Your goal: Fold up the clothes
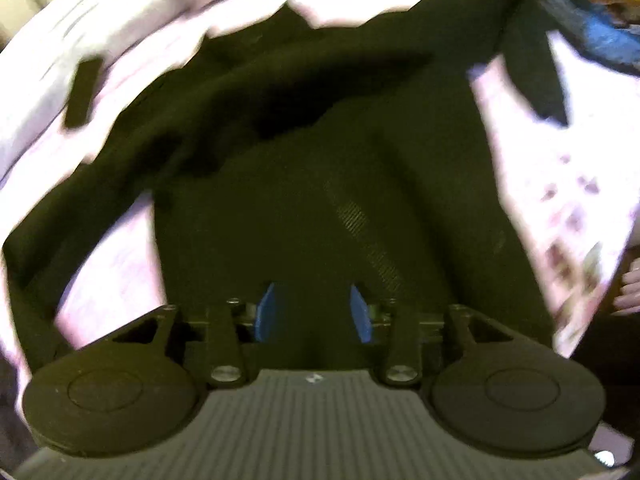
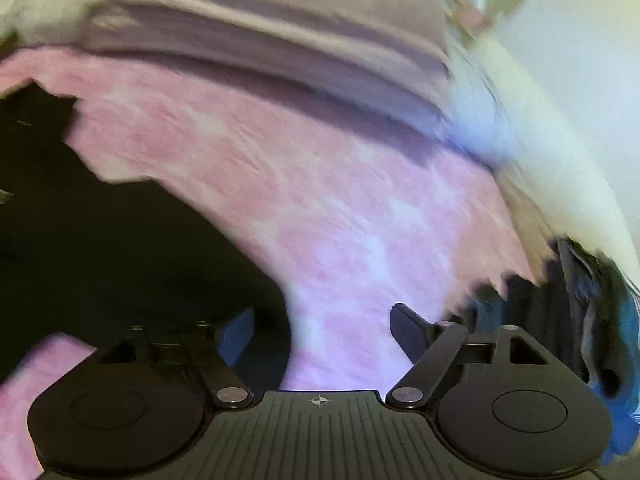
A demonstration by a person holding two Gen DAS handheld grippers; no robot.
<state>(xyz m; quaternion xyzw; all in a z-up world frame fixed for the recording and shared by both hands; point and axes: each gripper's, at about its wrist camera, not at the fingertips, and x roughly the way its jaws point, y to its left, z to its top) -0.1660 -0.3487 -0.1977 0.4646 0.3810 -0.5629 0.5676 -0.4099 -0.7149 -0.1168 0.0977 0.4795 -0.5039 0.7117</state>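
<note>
Nearest in the left wrist view, the left gripper (image 1: 314, 310) hangs steeply over the black knit garment (image 1: 320, 208), its blue pads parted a moderate way with only loose cloth beneath them, nothing pinched. The garment lies spread across the pink mottled bedspread (image 1: 532, 152), one sleeve (image 1: 536, 76) trailing toward the far right and a fold of cloth doubled over its upper body, which suggests a fold partly laid.

The right gripper (image 2: 324, 330) stands wide and empty over bare bedspread (image 2: 304, 200), just beside the garment's edge (image 2: 120, 248), probably freed to take a fresh hold.

Further off, a small dark flat rectangular object (image 1: 82, 94) rests on the bedding. Beyond it, rumpled grey-lilac bedding (image 2: 280, 40) banks up against a pale wall (image 2: 580, 100). Blue and dark cloth (image 2: 616, 320) sits at the bedspread's right edge; blur hides what it is.
</note>
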